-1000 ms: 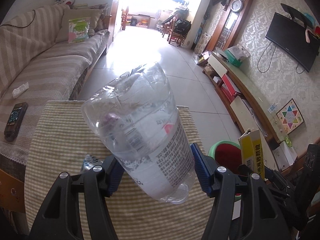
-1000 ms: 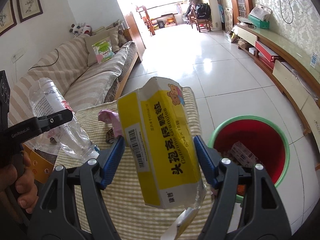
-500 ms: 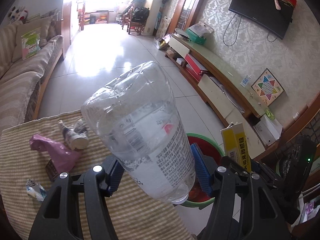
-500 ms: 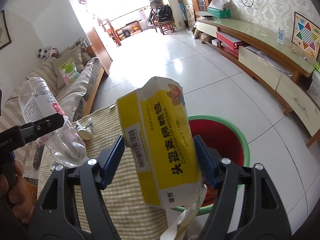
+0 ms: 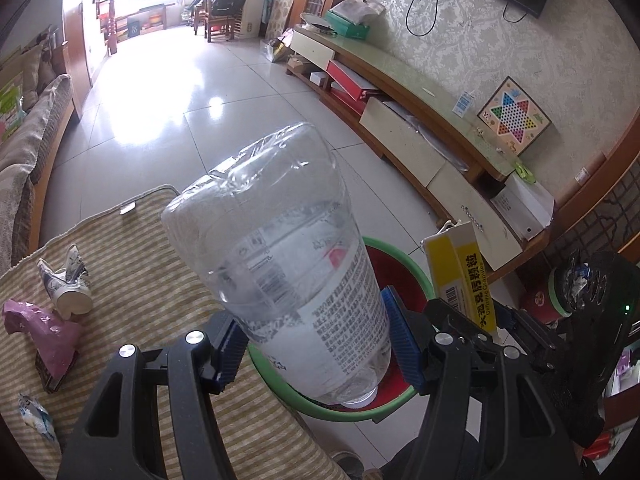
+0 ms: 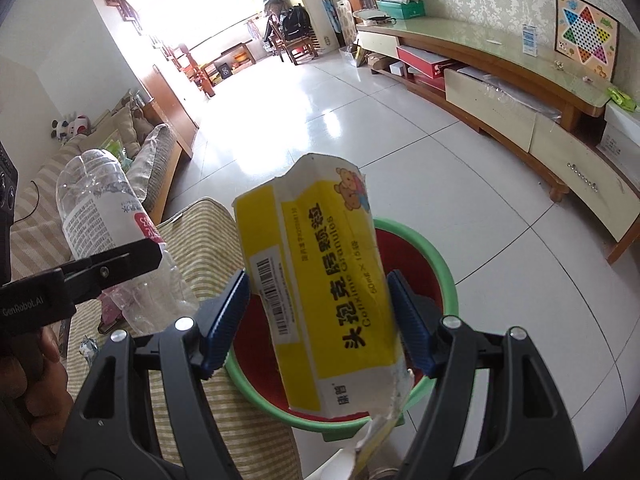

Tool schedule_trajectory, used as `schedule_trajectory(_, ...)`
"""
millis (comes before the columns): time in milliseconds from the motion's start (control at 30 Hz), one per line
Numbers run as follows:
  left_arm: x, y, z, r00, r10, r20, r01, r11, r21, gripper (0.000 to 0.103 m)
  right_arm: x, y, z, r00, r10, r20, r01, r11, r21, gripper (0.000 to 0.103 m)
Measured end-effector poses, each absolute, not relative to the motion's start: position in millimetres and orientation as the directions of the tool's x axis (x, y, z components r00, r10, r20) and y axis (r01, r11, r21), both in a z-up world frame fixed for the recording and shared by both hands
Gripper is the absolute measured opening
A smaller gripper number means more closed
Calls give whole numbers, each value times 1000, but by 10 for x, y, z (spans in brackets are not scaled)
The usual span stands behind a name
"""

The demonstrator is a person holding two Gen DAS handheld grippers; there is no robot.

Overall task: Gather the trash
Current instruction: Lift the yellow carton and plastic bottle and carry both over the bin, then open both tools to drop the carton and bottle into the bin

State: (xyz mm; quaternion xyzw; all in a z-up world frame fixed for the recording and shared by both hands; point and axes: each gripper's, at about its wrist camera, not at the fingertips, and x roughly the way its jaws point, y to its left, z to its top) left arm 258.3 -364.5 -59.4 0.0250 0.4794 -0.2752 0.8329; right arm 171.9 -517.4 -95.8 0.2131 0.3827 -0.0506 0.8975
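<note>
My left gripper (image 5: pixel 316 340) is shut on a clear plastic bottle (image 5: pixel 280 248) and holds it, cap end toward me, over the near rim of the green-rimmed red bin (image 5: pixel 408 268). The bottle also shows in the right wrist view (image 6: pixel 100 216). My right gripper (image 6: pixel 318 312) is shut on a torn yellow and white medicine box (image 6: pixel 320 288) and holds it above the same bin (image 6: pixel 436 268). The box also shows in the left wrist view (image 5: pixel 460 276).
A striped cloth (image 5: pixel 140 264) covers the table left of the bin and carries a crumpled paper cup (image 5: pixel 66 284), a pink wrapper (image 5: pixel 48 332) and a small scrap (image 5: pixel 34 420). A sofa (image 6: pixel 60 184) lies beyond. A long TV cabinet (image 6: pixel 520 92) lines the right wall.
Both grippers have swung right from over the table toward the bin, still shut on the bottle and the box. The bin now sits under both.
</note>
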Motion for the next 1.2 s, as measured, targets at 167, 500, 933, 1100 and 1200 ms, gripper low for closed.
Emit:
schedule_trajectory(167, 2646, -3767, -698, 348, -438, -829, 484, 841, -242, 60, 1694, -5253, -1069, 689, 70, -721, 271, 898, 347, 69)
schedule_trajectory(500, 2709, -3812, -754, 312, -476, -823, 472, 829, -301, 82, 1635, -5312, -1136, 682, 62, -728, 288, 893, 345, 69)
schedule_trajectory(933, 2682, -3468, -508, 390, -480, -786, 431, 849, -304, 86, 1729, -5124, -1074, 682, 83, -726, 249, 908, 338, 73)
schedule_trajectory(1100, 2612, -3232, -389, 429, -468, -773, 422, 860, -286, 86, 1794, -5034, -1028, 685, 84, -723, 231, 916, 326, 78)
schedule_trajectory(1200, 2568, -3066, -334, 446, -460, -768, 406, 869, -284, 88, 1849, -4987, -1011, 685, 73, -725, 234, 920, 314, 94)
